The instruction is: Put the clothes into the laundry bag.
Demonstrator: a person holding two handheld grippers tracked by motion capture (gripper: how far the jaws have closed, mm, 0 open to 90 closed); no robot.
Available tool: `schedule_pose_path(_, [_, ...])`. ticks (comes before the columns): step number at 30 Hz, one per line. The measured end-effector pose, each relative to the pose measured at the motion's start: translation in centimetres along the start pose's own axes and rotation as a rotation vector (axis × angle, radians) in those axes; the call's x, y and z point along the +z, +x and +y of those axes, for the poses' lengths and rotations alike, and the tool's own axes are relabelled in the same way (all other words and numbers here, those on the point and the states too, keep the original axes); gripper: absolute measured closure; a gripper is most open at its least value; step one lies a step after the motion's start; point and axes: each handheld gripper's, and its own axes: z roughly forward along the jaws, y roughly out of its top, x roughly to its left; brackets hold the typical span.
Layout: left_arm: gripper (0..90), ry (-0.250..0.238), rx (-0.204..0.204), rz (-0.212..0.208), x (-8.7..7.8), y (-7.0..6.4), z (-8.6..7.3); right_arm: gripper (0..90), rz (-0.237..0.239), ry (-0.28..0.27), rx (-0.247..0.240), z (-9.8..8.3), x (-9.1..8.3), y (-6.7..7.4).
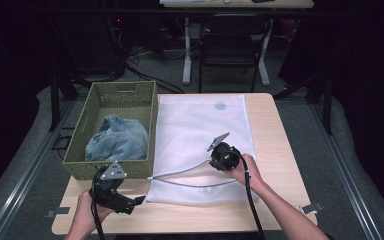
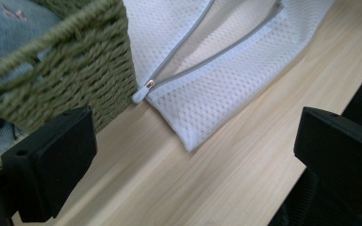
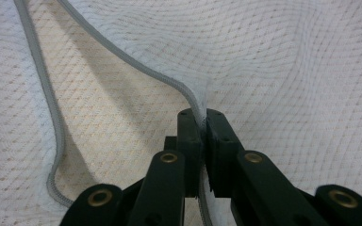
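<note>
The white mesh laundry bag (image 1: 200, 145) lies flat on the worktop (image 1: 275, 150), just beside the green woven basket (image 1: 147, 125) that holds a denim garment (image 1: 117, 140). It looks light, limp and thin, so it will likely sag and slide rather than keep shape; the stiffer grey zipper edge (image 3: 136, 66) seems the surest place to hold. The right claw (image 3: 201, 120) is pressed together, pinching that upper zipper edge and lifting the opening apart. The right hand (image 1: 247, 170) reaches in over the bag's near half. The left claw (image 2: 193, 155) is spread wide and holds nothing, low over the bare wood near the zipper pull (image 2: 143, 89) at the bag's corner.
</note>
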Motion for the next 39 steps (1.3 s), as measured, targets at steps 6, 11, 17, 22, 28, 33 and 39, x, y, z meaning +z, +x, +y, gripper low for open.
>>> schedule_pose_path(6, [0.0,-0.02,0.006,0.02,-1.6,1.1,1.7,85.4,-0.007,-0.007,-0.008,0.0,-0.3,0.0])
schedule_pose_path(11, [0.0,-0.014,0.009,0.049,-2.9,3.5,3.9,85.3,-0.013,-0.012,-0.005,0.0,-0.6,0.0])
schedule_pose_path(17, [0.0,0.025,0.019,0.085,-3.0,5.6,5.6,85.3,-0.015,-0.013,-0.003,0.0,-0.8,0.0])
schedule_pose_path(22, [0.0,0.035,0.011,0.132,-3.3,8.4,7.4,85.4,-0.013,-0.011,-0.004,-0.1,-0.8,-0.1])
schedule_pose_path(28, [0.0,0.073,0.01,0.172,-2.9,11.0,8.5,85.3,-0.011,-0.01,-0.011,0.0,-0.8,-0.1])
schedule_pose_path(33, [0.0,0.137,0.01,0.189,-1.9,13.9,9.4,85.1,-0.008,-0.004,-0.014,0.0,-0.7,-0.1])
schedule_pose_path(39, [0.0,0.197,-0.005,0.15,-0.2,16.1,9.4,85.1,-0.005,-0.001,-0.015,0.0,-0.6,-0.1])
